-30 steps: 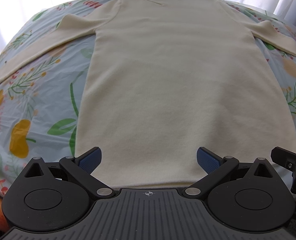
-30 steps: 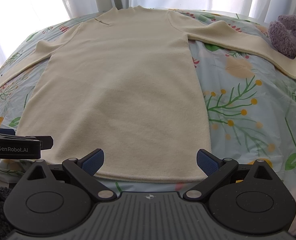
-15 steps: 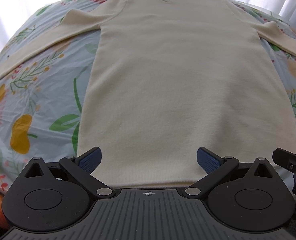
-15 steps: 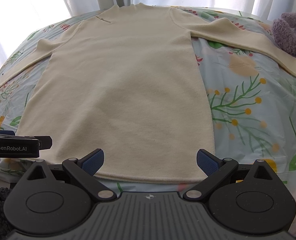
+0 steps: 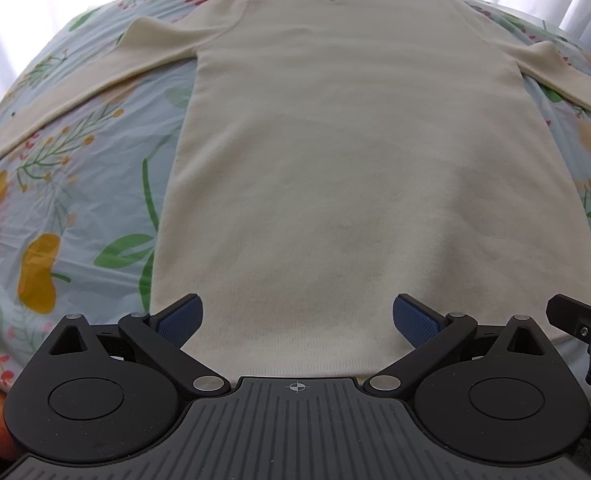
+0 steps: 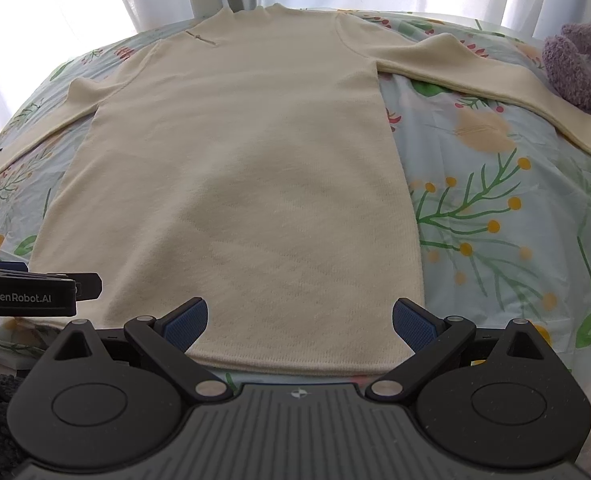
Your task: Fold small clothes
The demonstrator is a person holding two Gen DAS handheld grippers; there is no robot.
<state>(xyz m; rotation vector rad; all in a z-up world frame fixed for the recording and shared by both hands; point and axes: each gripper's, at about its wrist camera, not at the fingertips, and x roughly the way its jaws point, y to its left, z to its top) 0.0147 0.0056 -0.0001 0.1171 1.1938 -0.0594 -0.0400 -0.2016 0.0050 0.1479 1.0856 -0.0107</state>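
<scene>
On the floral sheet, a cream knit sweater lies flat; both grippers' fingers spread wide.

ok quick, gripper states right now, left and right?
Left gripper: open, holding nothing, over the cream sweater's hem.
Right gripper: open, holding nothing, over the same hem.

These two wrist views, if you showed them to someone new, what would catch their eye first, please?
First the cream sweater, spread flat with its collar at the far end and both sleeves stretched outward, filling the middle of the floral bedsheet. Next, the open left gripper and open right gripper, both poised at the near hem. A fuzzy purple plush toy sits at the far right, beside the sleeve end.
</scene>
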